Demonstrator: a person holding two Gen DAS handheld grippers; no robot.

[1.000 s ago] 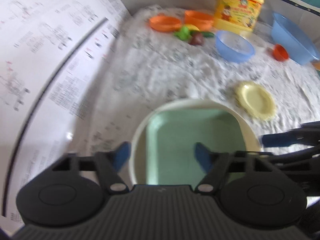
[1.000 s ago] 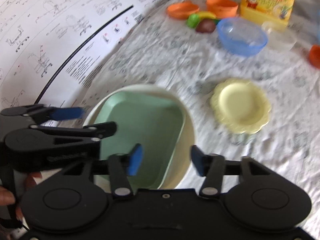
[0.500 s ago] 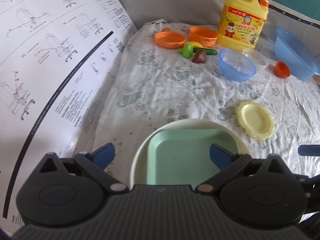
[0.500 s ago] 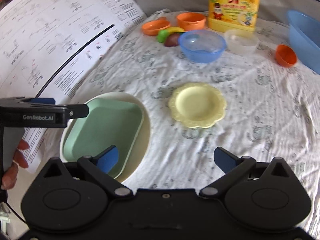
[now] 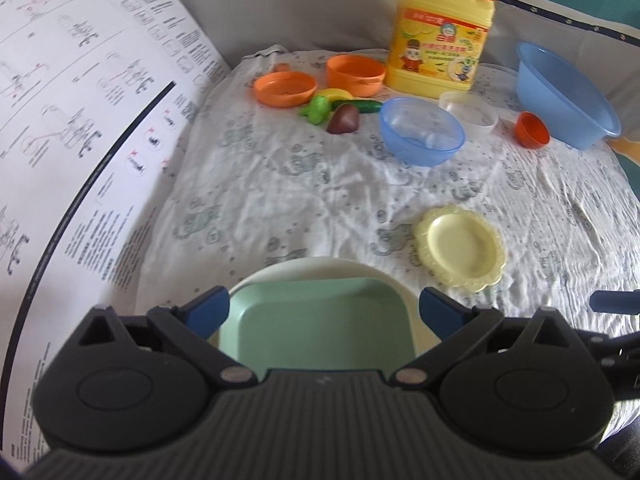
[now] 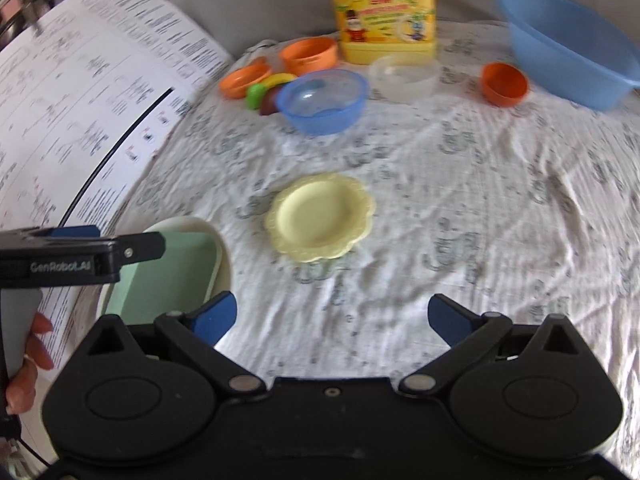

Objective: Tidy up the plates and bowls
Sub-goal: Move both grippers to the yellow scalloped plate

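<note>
A green square plate (image 5: 320,320) lies inside a cream round plate (image 5: 312,266) at the near left of the cloth; both also show in the right wrist view (image 6: 168,276). My left gripper (image 5: 324,314) is open and empty just above them. A small yellow scalloped plate (image 6: 320,216) lies in the middle, also in the left wrist view (image 5: 460,248). My right gripper (image 6: 332,316) is open and empty, pulled back in front of the yellow plate. A blue bowl (image 6: 322,100) sits further back.
At the back stand a yellow detergent jug (image 5: 440,36), two orange bowls (image 5: 354,74), toy vegetables (image 5: 340,112), a clear container (image 6: 402,76), a small orange cup (image 6: 504,84) and a big blue basin (image 6: 568,44). A printed paper sheet (image 5: 80,140) lies left.
Both grippers have opened wide and pulled back and up from the stacked green and cream plates. The right gripper has swung right, toward the yellow plate.
</note>
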